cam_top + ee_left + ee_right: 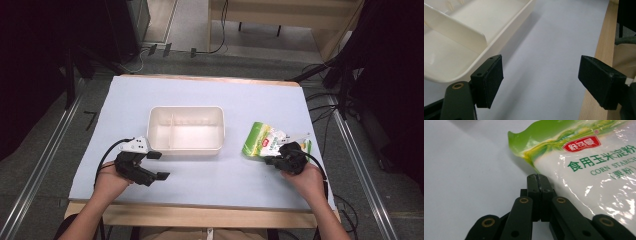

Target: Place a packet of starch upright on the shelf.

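Green-and-white glossy corn starch bag (584, 165) beside pinched-together right gripper (539, 178); left gripper (540, 82) spread wide.

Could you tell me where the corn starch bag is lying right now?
In the high view the corn starch bag lies flat on the table's right side, right of the white tray, with the right gripper at its near edge.

Cream-white divided tray (186, 129), green-and-white corn starch bag (265, 140) with red logo, pale blue table cover (210, 95), black grippers

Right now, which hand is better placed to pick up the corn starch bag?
Right. The right tongs sit shut at the bag edge; the left tongs, open, are across the table by the tray.
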### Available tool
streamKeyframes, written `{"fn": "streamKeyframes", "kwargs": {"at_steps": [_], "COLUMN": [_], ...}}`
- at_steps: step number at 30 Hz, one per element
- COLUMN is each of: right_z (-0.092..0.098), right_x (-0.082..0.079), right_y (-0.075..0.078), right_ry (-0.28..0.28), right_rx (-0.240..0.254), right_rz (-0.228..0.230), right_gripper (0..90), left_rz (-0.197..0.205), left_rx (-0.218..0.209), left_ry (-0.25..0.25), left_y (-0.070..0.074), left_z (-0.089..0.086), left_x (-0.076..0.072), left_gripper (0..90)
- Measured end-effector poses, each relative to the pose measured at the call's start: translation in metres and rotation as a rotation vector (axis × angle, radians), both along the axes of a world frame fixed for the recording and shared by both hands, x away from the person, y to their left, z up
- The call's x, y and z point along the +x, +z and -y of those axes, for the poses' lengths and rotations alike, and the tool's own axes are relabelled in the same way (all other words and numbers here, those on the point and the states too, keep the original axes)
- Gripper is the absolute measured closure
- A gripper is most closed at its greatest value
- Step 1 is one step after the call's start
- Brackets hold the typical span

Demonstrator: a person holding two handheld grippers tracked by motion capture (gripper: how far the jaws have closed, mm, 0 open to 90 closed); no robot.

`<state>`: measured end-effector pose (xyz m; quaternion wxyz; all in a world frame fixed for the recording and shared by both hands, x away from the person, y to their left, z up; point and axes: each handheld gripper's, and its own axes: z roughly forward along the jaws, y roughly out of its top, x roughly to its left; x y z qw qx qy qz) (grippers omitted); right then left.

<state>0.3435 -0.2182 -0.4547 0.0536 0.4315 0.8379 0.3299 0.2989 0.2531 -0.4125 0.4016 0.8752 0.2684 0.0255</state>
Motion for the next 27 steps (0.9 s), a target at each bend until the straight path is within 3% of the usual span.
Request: {"fn": "streamKeyframes", "kwargs": {"at_steps": [6, 12, 22, 24, 26, 27], "right_z": [-0.002, 0.0, -0.007, -0.006, 0.003, 0.003], "right_x": [0.007, 0.015, 0.034, 0.034, 0.031, 0.031], "right_y": [-0.001, -0.002, 0.0, 0.001, 0.008, 0.008], "right_ry": [-0.006, -0.021, -0.096, -0.099, -0.074, -0.074], "right_rx": [-0.041, -0.045, -0.073, -0.061, 0.007, 0.007], "right_rz": [0.022, 0.021, 0.002, -0.016, -0.006, -0.006], "right_gripper": [90.0, 90.0, 90.0, 90.0, 90.0, 90.0], "left_rz": [-0.003, -0.004, -0.006, -0.005, -0.007, -0.007], "left_rx": [0.012, 0.011, 0.014, 0.014, 0.014, 0.01], "left_ry": [-0.002, -0.002, -0.002, -0.003, -0.002, -0.001], "left_y": [-0.001, -0.002, -0.002, -0.002, -0.002, -0.002], "left_z": [0.001, 0.002, 0.001, 0.001, 0.001, 0.0], "left_x": [0.001, 0.001, 0.001, 0.001, 0.001, 0.001], "left_gripper": [20.9, 20.9, 20.9, 20.9, 20.9, 20.9]}}
